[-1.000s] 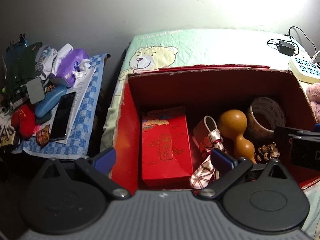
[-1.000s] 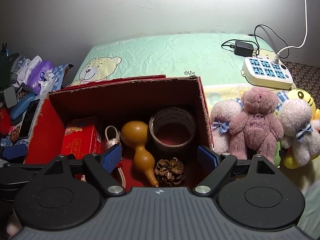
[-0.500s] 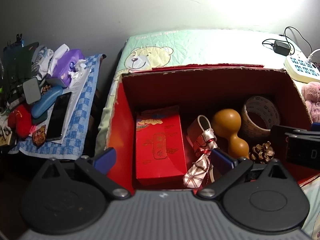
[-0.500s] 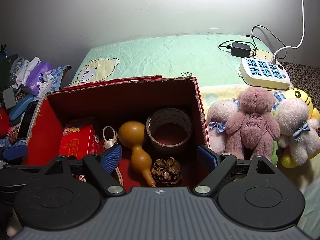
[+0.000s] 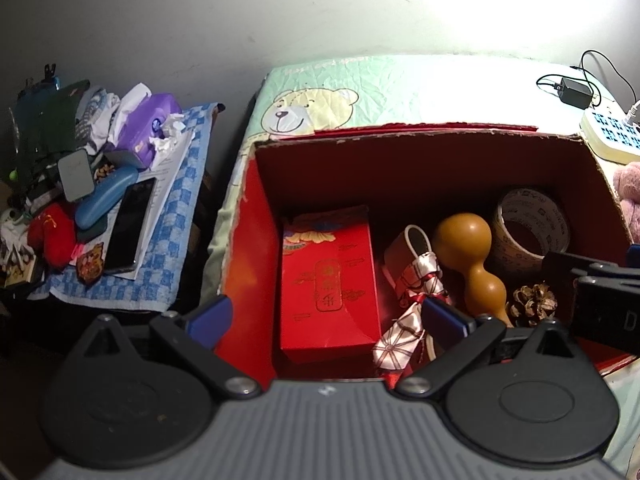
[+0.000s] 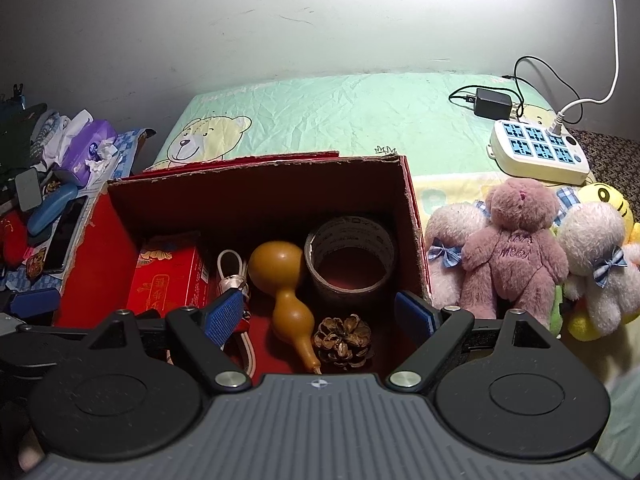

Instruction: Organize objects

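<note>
Bedding printed with a cartoon bear (image 6: 208, 138) carries the red cardboard box (image 6: 256, 168), with plush toys (image 6: 516, 248) just beside its right wall. Inside lie a red gift box (image 5: 328, 280), tape roll (image 6: 350, 254), gourd (image 6: 286, 280) and pinecone (image 6: 344, 338). Both the left claw (image 5: 326, 314) and right claw (image 6: 320, 314) hang spread and empty over it; reaching in carelessly could snag the patterned ribbon (image 5: 404, 332) or roll the gourd.

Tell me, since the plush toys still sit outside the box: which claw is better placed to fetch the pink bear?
Probably the right claw. It is open, and the pink bear lies just right of the box wall. The left claw, also open, faces the red packet.
</note>
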The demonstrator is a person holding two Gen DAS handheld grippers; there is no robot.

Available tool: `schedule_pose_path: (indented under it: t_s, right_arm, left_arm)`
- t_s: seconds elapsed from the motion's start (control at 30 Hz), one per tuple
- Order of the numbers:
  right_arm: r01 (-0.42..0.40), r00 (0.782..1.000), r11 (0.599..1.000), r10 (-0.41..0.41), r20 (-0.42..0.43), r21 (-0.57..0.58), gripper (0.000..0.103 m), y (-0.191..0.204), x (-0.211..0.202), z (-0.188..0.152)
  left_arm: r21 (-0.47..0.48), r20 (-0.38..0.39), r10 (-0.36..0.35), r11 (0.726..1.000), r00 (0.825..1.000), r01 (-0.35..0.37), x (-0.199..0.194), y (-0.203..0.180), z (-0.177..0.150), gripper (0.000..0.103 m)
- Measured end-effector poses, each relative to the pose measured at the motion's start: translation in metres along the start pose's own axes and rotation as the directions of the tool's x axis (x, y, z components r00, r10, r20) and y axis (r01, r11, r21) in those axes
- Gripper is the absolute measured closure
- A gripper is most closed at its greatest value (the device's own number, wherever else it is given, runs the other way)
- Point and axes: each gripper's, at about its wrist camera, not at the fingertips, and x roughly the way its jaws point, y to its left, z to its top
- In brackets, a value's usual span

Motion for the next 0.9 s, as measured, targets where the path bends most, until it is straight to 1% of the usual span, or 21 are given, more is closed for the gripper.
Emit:
schedule_pose_path:
  t_s: [0.27, 0.5, 0.63, 0.9]
  right_arm:
    - [-0.019, 1.0, 1.0, 0.019, -0.008, 0.006, 0.018, -0.001, -0.002, -0.004]
    - [-0.015, 1.0, 1.0, 0.015, 0.001, 0.004, 0.018, 0.001, -0.006, -0.005]
    - [-0.017, 1.0, 1.0, 0.017, -0.001, 0.008, 0.018, 0.001, -0.009, -0.006]
    - [-0.015, 0.999, 1.0, 0.015, 0.028, -0.006, 0.018, 0.004, -0.025, -0.011]
  left_arm:
    - [0.002, -0.002, 0.009, 1.0, 1.0, -0.009, -0.001, -0.002, -0.002, 0.002]
    - [-0.002, -0.005, 0.003, 1.0, 1.0, -0.003, -0.002, 0.0, -0.003, 0.002]
    - [-0.004, 0.008, 0.002, 1.0, 1.0, -0.002, -0.006, 0.001, -0.003, 0.002]
    - [-0.008, 0.013, 0.013, 1.0, 1.0, -0.013, -0.016, 0.003, -0.009, 0.002]
